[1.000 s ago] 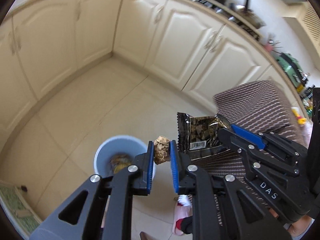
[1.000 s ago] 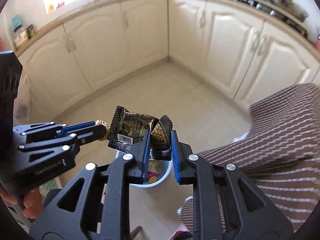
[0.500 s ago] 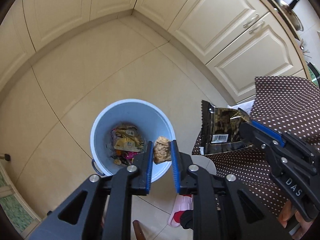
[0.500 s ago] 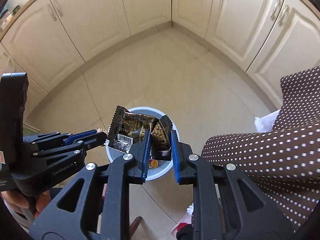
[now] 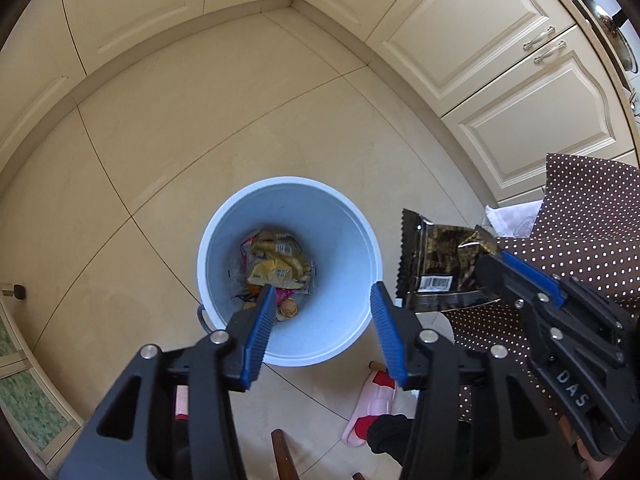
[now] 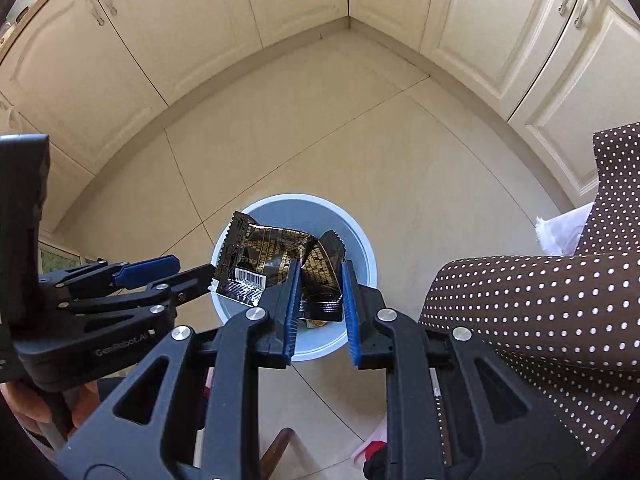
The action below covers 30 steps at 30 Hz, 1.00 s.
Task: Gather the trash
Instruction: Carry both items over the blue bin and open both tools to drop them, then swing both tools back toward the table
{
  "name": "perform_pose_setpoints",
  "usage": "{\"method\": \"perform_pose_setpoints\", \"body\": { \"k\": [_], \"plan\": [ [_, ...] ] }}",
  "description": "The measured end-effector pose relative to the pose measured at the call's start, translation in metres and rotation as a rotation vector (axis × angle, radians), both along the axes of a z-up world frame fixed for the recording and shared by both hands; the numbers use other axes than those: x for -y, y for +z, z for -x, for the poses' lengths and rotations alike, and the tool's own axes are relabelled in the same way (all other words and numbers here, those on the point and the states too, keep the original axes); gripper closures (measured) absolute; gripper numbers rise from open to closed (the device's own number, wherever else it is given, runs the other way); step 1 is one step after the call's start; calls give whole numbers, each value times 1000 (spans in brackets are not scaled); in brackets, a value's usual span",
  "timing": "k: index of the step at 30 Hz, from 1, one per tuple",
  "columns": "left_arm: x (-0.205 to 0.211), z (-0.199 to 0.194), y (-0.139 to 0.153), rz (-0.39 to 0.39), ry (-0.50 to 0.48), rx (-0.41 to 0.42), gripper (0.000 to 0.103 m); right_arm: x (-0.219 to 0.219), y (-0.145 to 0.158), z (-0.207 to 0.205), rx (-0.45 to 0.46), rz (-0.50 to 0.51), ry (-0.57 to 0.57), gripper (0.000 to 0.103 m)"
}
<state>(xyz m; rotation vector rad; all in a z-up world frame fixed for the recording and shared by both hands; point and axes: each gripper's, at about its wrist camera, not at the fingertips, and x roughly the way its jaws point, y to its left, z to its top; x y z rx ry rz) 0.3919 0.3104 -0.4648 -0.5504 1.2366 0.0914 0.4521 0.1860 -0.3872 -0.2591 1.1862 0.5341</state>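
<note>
A light blue trash bin (image 5: 356,264) stands on the tiled floor below both grippers, with wrappers (image 5: 274,266) and a small brown lump (image 5: 289,309) at its bottom. My left gripper (image 5: 322,300) is open and empty above the bin. My right gripper (image 6: 319,280) holds a black and gold snack wrapper (image 6: 272,264) over the bin (image 6: 362,248); its jaws stand a little apart, still touching the wrapper. The wrapper also shows in the left wrist view (image 5: 440,264), right of the bin.
Cream cabinets (image 6: 200,40) line the corner of the room. A brown polka-dot cloth (image 6: 540,304) hangs at the right. A pink slipper (image 5: 370,412) and a wooden chair top (image 5: 284,456) are on the floor near the bin.
My left gripper has opened and the brown lump has dropped into the bin. Both grippers tilted further down over the bin. The right jaws have widened slightly around the wrapper.
</note>
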Motion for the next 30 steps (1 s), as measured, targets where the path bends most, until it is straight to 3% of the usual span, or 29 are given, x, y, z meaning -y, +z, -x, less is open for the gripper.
{"method": "perform_pose_setpoints", "body": {
  "k": [30],
  "plan": [
    [-21, 0, 5, -8, 35, -10, 52, -12, -13, -5, -61, -34, -31, 76]
  ]
}}
